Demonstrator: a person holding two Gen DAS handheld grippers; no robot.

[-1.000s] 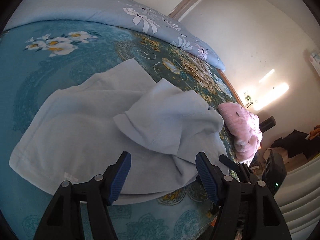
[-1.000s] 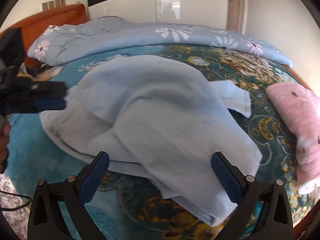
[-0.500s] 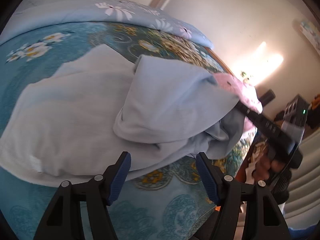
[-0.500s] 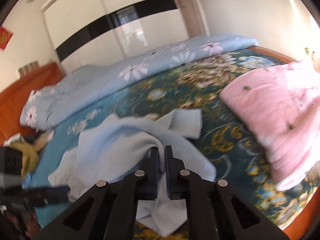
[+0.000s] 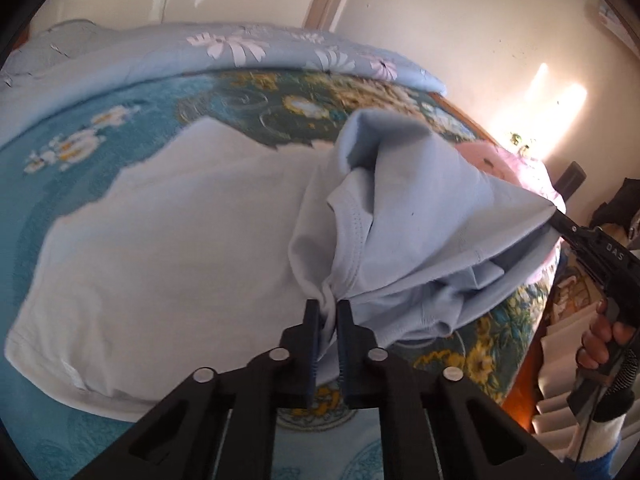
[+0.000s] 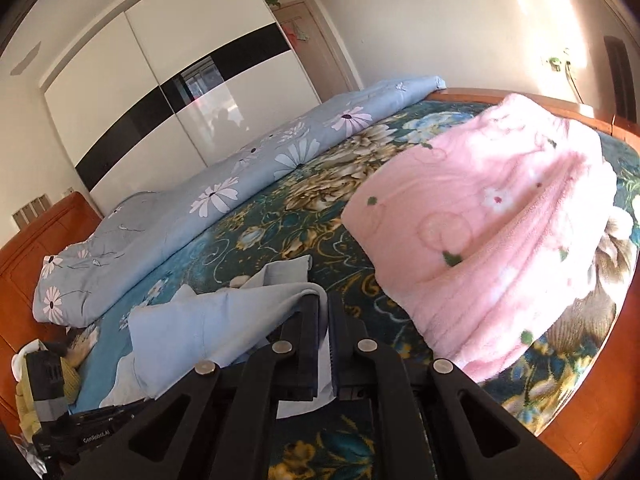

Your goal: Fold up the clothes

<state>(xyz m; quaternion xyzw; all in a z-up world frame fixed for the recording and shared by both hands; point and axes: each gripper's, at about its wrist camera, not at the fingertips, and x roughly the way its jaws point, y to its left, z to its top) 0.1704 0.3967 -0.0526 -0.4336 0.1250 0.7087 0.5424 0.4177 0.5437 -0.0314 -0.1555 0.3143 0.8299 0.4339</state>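
While both tools are being kept clamped on the pale blue T-shirt point(image 5: 180, 260), its hem side is being raised off the bed point(image 5: 100, 132); a fold across seems due.

Left tool point(image 5: 329, 312) and right tool point(image 6: 323, 308) are each pinching that cloth.

Left wrist view: camera rides behind the left gripper point(image 5: 328, 312), looking forward and steeply down along its fingers onto the bed point(image 5: 100, 136) — close in, the pale blue garment point(image 5: 180, 260) fills most of the frame. It faces across the bed toward the blue floral quilt point(image 5: 240, 52) and the wall beyond. Right wrist view: camera behind the right gripper point(image 6: 323, 304), tilted less steeply, facing across the bed toward the wardrobe point(image 6: 160, 80); the pink blanket point(image 6: 500, 220) sits near on the right. Shared ground — garment, quilt, pink blanket, floral bedspread. Each view catches the other gripper at its frame edge.
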